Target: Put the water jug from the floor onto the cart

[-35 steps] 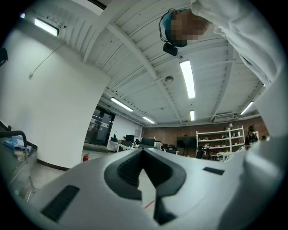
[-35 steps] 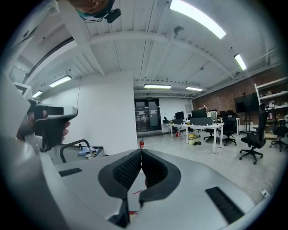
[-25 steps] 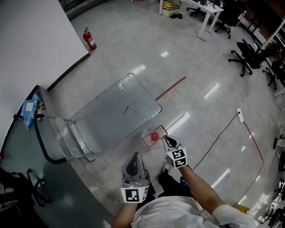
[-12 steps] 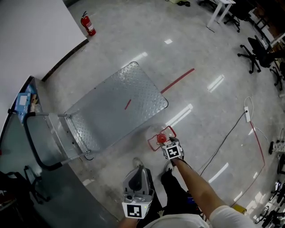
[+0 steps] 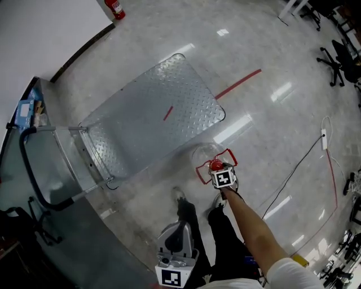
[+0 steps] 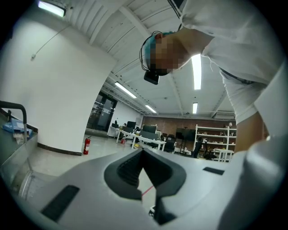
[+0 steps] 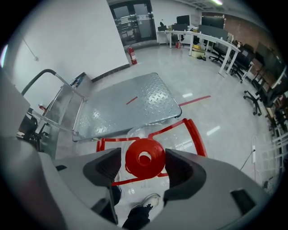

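Observation:
The water jug (image 5: 203, 153) is clear, with a red cap (image 5: 215, 165) and a red carrying frame (image 5: 228, 153). It stands on the floor just off the near corner of the cart (image 5: 152, 121), a bare diamond-plate deck with a black push handle (image 5: 31, 180). My right gripper (image 5: 217, 168) points steeply down over the jug. Its jaws are opening, and the red cap (image 7: 135, 167) sits between the right gripper's (image 7: 144, 164) pads without being squeezed. My left gripper (image 5: 178, 228) hangs low near my legs, level, apart from jug and cart. The left gripper (image 6: 144, 152) is shut on nothing.
A fire extinguisher (image 5: 114, 8) stands by the white wall. Red tape (image 5: 240, 83) and a black cable (image 5: 299, 169) lie on the floor to the right. Office chairs (image 5: 338, 56) stand at the far right. My shoes (image 5: 179, 195) are beside the jug.
My right gripper has dropped onto the jug and its jaws now straddle the red cap. My left gripper has sunk lower. Jug and cart have stayed put.

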A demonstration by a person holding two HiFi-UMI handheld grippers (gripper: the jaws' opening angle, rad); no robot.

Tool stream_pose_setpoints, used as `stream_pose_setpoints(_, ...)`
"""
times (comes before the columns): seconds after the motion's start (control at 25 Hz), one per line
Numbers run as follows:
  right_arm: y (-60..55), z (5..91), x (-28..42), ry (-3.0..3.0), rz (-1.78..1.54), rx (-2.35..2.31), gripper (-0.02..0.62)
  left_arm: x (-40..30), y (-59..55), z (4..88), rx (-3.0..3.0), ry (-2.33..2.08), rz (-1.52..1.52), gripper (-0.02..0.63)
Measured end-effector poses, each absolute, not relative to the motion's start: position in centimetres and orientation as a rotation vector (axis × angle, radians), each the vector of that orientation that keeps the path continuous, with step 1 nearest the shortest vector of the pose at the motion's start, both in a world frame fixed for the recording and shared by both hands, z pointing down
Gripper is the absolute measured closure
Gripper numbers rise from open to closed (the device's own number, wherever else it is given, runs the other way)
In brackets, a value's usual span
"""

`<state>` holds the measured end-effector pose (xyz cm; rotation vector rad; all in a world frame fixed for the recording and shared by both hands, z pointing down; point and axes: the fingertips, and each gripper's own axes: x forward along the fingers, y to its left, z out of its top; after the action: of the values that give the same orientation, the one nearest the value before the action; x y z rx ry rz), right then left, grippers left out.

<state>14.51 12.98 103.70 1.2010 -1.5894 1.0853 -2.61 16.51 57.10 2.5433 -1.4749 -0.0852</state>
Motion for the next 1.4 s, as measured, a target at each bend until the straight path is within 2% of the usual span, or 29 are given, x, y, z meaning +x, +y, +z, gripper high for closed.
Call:
stream_pose_setpoints(0.36, 13.4, 105.2, 14.6, -1.496, 1.098, 1.168, 0.295, -4.9, 16.5, 57.9, 2.505, -1.480, -0.078, 0.603)
stream_pose_setpoints(0.6, 14.6, 102.5, 13.9, -1.500, 1.051, 1.113, 0.295, -5.4, 16.2, 56.0, 2.531, -1.478, -0.122, 0.603)
stream_pose_setpoints(1.2, 11.1, 81.0, 10.0, -1.605, 0.973, 1.062, 0.295, -13.3, 15.4, 43.9, 2.628, -1.533, -0.309, 0.603)
stream_pose_setpoints(1.4, 8.2, 76.5, 8.7, -1.648, 0.932, 1.084, 0.295, -14.4, 13.7, 41.5, 2.665, -1.524, -0.348, 0.603)
